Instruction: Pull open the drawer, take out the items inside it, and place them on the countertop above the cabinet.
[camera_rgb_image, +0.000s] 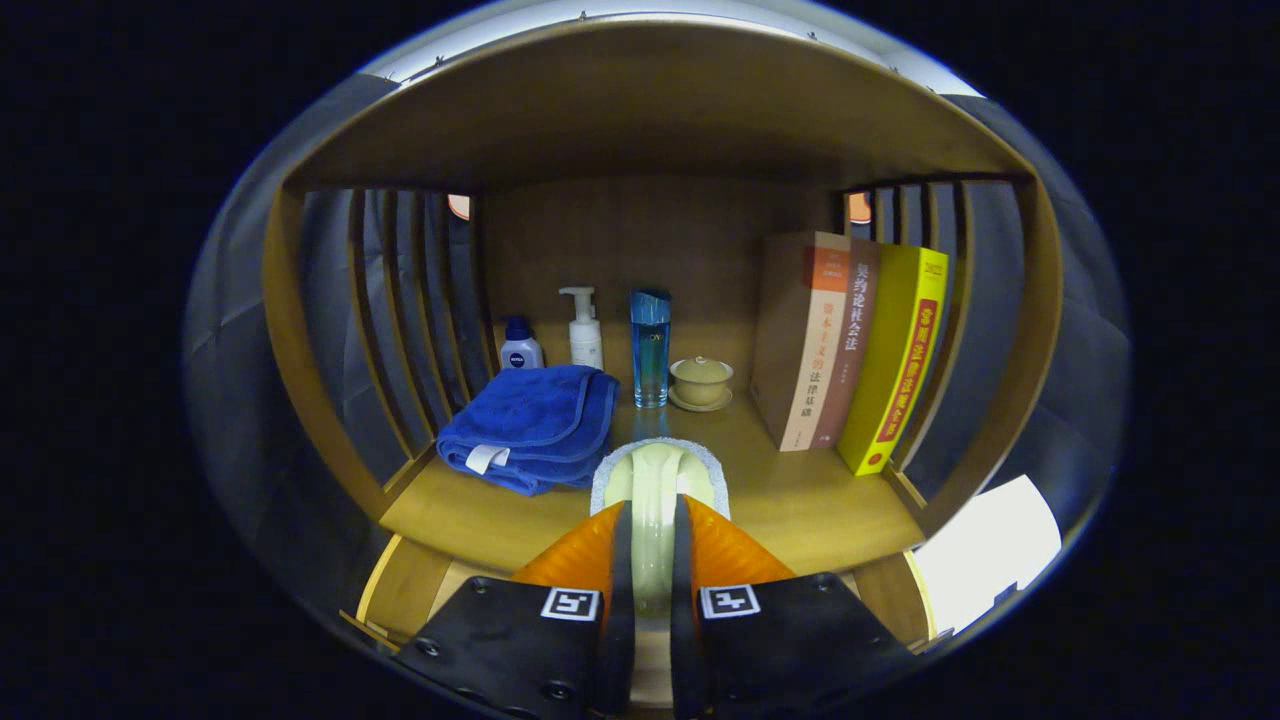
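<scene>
Home: toiletries (583, 330), books (850, 345), towel (535, 420).

The gripper (652, 560) has two black screw-studded blocks, each bearing a square black-and-white marker, with tapered fingers (585, 560) ahead.

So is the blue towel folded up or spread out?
Folded: the blue towel lies in stacked layers on the countertop, left of the gripper, shut on a pale item.

books (850, 350) 3 | bottles (585, 330) 3 | towel (530, 425) 1 | lidded cup (700, 380) 1
</scene>
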